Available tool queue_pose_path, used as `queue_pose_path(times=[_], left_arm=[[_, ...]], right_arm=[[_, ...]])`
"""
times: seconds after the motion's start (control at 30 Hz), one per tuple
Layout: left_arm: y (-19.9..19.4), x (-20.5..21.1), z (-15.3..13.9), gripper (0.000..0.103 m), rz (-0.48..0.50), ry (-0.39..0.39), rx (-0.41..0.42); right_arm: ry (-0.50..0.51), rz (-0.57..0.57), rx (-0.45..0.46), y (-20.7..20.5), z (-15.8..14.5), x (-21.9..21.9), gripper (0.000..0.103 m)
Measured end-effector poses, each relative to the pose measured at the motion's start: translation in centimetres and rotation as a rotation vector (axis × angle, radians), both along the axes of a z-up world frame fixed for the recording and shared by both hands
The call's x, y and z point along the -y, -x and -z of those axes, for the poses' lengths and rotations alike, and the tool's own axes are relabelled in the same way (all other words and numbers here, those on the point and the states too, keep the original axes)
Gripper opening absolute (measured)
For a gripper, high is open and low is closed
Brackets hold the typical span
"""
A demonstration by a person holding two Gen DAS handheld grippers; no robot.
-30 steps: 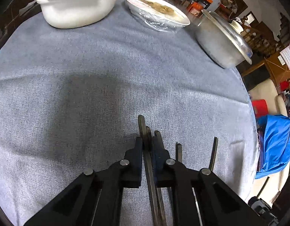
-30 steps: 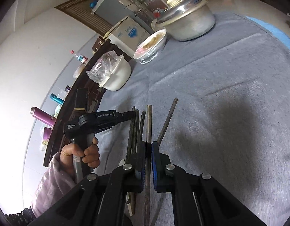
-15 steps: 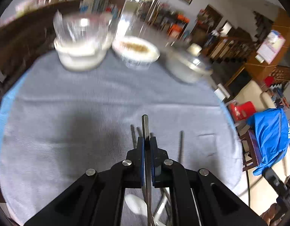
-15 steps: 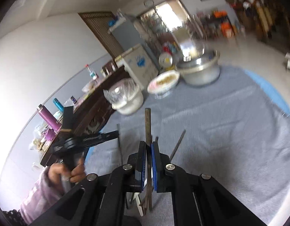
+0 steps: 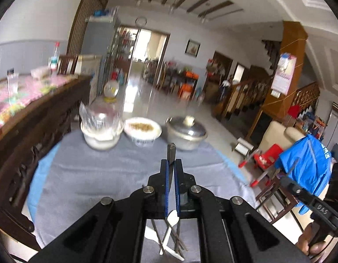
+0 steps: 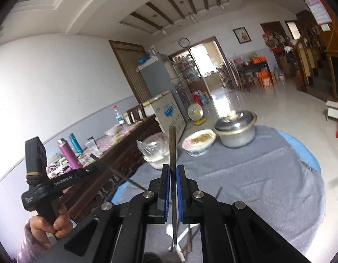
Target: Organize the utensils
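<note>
Utensils (image 6: 182, 239) mostly lie loose on the table (image 6: 267, 186) before the pot (image 6: 236, 131); each gripper, left (image 5: 171, 164) and right (image 6: 173, 168), pinches one chopstick above them, unsorted.

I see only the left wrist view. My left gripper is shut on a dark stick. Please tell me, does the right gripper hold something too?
Observer: Yes. The right gripper is shut on the right stick, also dark, which points up past the jaws.
Operator: Where along its length is my stick held?
Observer: In the right wrist view the left gripper holds the left stick near one end; the long part slants down toward the right gripper.
</note>
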State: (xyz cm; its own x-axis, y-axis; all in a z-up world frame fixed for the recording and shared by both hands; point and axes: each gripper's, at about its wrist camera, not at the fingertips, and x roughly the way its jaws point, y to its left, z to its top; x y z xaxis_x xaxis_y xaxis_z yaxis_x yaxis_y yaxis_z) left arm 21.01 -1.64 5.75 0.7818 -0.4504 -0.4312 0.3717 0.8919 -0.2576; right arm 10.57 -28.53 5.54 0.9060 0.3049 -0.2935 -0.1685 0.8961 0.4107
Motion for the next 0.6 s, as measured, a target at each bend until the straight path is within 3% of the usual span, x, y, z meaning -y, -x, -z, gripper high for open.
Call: queue_pose_path(times=[0.13, 0.3, 0.43, 0.6], left_arm=[[2.5, -0.2, -2.4, 0.005, 0.027, 0.005, 0.061], [5.1, -0.6, -4.2, 0.004, 0.075, 0.026, 0.071], [7.0, -0.8, -4.3, 0.004, 0.103, 0.044, 0.072], [7.8, -1.0, -3.1, 0.004, 0.102, 0.063, 0.054]], right_arm=[[0.01, -0.041, 0.03, 1.9, -1.7, -1.2, 0.007], [0.027, -0.076, 0.056, 3.8, -3.2, -3.0, 0.007], [0.036, -0.094, 0.055, 4.2, -3.0, -4.0, 0.007], [0.05, -0.107, -0.011, 3.6, -0.5, -4.7, 0.007]])
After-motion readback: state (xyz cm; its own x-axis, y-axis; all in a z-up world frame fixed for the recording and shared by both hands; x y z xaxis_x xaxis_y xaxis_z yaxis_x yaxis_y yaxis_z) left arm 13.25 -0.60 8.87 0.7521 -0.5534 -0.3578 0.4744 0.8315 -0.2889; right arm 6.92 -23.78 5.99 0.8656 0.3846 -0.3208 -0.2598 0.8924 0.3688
